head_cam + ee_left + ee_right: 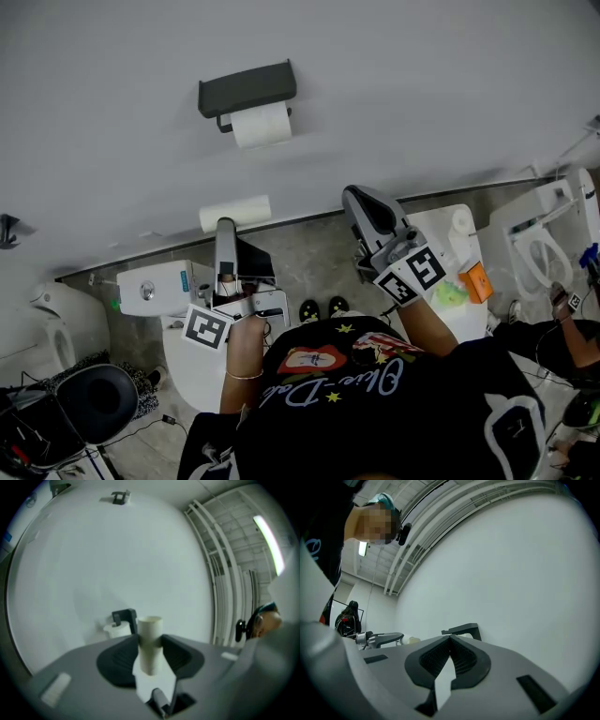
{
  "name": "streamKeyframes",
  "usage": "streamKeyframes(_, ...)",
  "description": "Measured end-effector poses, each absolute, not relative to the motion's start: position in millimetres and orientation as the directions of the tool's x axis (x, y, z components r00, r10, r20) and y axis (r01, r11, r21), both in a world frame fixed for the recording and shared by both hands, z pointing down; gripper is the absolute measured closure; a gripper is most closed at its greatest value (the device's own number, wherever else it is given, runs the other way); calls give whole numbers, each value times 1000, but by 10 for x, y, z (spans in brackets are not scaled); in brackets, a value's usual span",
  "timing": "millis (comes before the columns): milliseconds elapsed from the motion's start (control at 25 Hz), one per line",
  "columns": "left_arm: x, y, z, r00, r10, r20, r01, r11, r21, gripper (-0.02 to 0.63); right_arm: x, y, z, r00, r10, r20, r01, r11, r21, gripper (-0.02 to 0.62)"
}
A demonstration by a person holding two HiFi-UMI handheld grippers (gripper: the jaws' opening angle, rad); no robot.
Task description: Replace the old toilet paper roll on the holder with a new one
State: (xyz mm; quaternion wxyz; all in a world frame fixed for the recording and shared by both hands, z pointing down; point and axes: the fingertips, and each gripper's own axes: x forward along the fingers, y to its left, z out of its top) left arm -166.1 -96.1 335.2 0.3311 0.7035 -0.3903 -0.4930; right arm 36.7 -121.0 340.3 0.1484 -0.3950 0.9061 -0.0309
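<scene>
A dark wall holder (247, 88) carries a white toilet paper roll (261, 125) with a sheet hanging down. Below it, my left gripper (226, 225) is shut on a pale, bare tube (234, 213) held crosswise. In the left gripper view the tube (150, 641) stands between the pads of the left gripper (150, 644), with the holder (124, 617) behind it. My right gripper (356, 199) is raised to the right of the holder, shut and empty. In the right gripper view the right gripper (450, 637) has its jaws meeting, with the holder (463, 630) just beyond them.
A white toilet (448, 267) with an orange item (475, 281) stands at the right, and a white tank (155, 287) at the left. A black chair (96, 399) sits at lower left. Another person's arm (574, 333) shows at the far right.
</scene>
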Motion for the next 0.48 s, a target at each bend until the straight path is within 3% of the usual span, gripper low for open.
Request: streamKeyframes(480, -1687, -926, 3430, 221, -888, -404, -223, -449, 865, 459, 290, -1167, 3452, -644, -731, -227, -708, 681, -187, 581)
